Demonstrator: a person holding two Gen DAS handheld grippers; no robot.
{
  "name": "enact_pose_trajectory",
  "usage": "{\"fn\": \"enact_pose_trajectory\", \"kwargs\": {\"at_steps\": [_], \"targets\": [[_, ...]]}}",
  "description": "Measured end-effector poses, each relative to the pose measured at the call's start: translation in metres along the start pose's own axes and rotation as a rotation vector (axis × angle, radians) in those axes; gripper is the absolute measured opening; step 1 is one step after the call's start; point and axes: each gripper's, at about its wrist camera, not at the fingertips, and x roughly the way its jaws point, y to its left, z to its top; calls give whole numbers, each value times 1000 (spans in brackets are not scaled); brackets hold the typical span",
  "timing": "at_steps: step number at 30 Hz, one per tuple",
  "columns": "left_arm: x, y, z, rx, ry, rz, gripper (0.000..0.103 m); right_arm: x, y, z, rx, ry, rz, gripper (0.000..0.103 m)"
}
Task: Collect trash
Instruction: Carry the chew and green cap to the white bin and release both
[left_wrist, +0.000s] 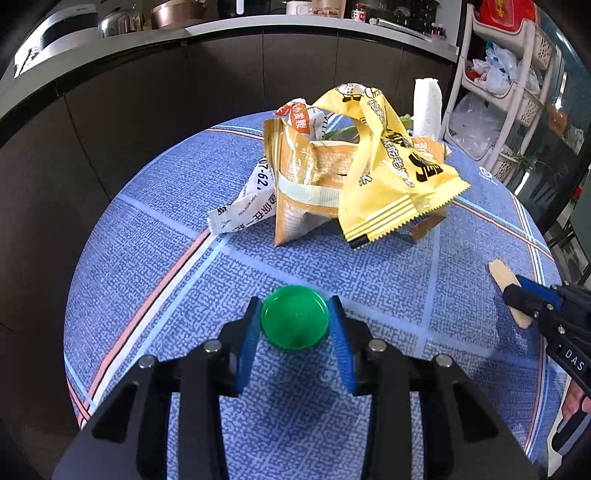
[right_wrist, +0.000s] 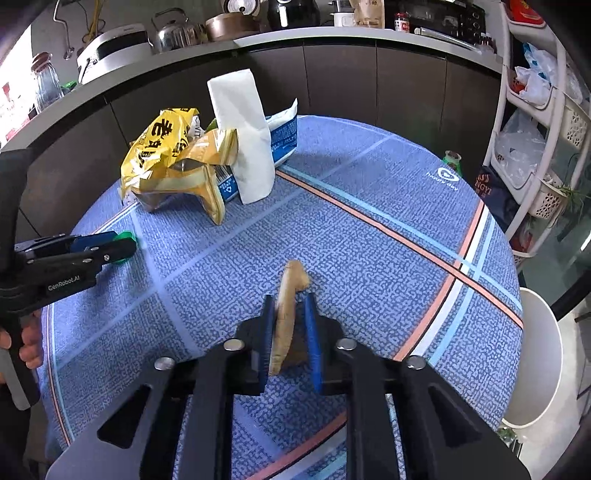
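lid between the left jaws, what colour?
Green. The round lid sits between the left gripper jaws, clearest in the left wrist view.

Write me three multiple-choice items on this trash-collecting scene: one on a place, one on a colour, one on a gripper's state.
1. Where is the wrapper pile?
A. On the table's far part
B. On the counter
C. On the shelf

2. What colour is the cap?
A. Red
B. Green
C. White

3. What sits between the right gripper's fingers?
A. A tissue
B. Nothing
C. A wooden stick

Answers:
1. A, the pile lies on the blue tablecloth beyond both grippers.
2. B, plainly green between the left gripper's fingers.
3. C, the stick runs between the blue pads.
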Motion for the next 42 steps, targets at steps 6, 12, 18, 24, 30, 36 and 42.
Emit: {"fn": "enact_pose_trajectory", "kwargs": {"at_steps": [6, 12, 18, 24, 30, 36, 42], "targets": [[-6, 6, -4, -20, 8, -22, 36, -7, 1, -3, 14, -8, 19, 12], [-40, 0, -12, -51, -23, -93, 36, -34, 0, -3, 27, -69, 32, 12], [-81, -31, -7, -7, -84, -176, 36, -66, -12, -4, 64, -138, 39, 12], [-110, -85, 8, 64, -123, -278, 36, -105, -40, -9, 111, -216, 18, 12], [-117, -153, 28, 141, -135, -399, 36, -137, -94, -27, 199, -267, -45, 12], [-99, -226, 43, 203, -108, -473, 36, -147, -157, -58, 334, -264, -116, 12], [-72, -288, 49, 264, -44, -548, 36, -138, -209, -90, 444, -228, -169, 12]]}}
